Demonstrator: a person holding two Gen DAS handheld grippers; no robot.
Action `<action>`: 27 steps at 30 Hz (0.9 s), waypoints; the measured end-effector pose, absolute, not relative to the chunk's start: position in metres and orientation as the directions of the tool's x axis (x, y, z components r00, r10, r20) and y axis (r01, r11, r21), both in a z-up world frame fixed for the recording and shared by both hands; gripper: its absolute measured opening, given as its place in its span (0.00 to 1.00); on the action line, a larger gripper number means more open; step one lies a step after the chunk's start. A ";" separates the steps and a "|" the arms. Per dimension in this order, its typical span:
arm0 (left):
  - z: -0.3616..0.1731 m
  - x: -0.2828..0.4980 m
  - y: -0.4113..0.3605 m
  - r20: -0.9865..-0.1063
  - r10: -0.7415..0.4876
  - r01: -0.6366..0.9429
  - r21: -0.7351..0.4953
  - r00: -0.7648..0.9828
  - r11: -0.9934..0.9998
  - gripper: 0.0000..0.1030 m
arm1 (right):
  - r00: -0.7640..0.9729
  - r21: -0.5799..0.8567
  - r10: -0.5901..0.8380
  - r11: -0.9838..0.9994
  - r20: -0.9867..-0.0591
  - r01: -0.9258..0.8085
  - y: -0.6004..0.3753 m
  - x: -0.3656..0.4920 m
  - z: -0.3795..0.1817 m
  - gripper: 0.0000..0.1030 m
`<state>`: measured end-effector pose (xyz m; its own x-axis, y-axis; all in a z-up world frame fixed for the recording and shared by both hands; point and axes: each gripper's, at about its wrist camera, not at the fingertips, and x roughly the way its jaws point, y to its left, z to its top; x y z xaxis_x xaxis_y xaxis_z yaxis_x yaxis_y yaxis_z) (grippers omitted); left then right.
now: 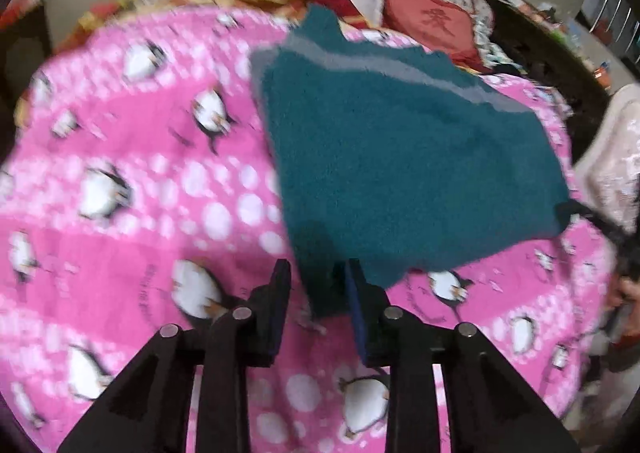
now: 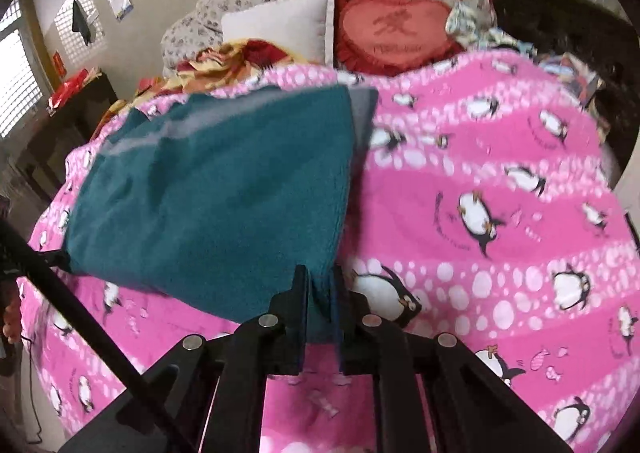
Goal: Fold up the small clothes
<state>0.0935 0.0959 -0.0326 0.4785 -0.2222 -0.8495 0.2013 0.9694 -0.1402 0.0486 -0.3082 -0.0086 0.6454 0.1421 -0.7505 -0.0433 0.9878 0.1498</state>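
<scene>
- Left gripper [image 1: 319, 277]: jaws pinch one corner of the teal towel [image 1: 400, 157].
- Right gripper [image 2: 320, 285]: jaws pinch another corner, above the pink penguin blanket [image 2: 500, 213].

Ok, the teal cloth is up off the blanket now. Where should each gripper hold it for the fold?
Judging by its pose, keep to the two near corners. The teal cloth hangs stretched between them, so the left gripper takes its corner from below and the right gripper likewise. The grey-striped far edge sags toward the pink penguin blanket, free to fold over.
</scene>
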 end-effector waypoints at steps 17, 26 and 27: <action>-0.021 0.096 0.009 -0.769 -0.094 0.191 0.036 0.632 0.981 0.73 | 0.647 0.108 0.192 0.980 -0.738 -0.168 -0.208 0.083 -0.012 0.56; -0.051 0.108 0.003 -0.795 -0.053 0.165 0.060 0.604 0.985 0.75 | 0.593 0.180 0.211 0.977 -0.777 -0.112 -0.229 0.095 -0.031 0.58; -0.049 0.108 0.004 -0.796 -0.057 0.167 0.056 0.603 0.984 0.75 | 0.612 0.184 0.222 0.975 -0.759 -0.125 -0.226 0.095 -0.023 0.58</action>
<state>0.1079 0.0040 -0.0486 0.6030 -0.0574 -0.7957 0.1673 0.9843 0.0557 0.0948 -0.2259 -0.0229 0.6117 0.2219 -0.7593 -0.1247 0.9749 0.1844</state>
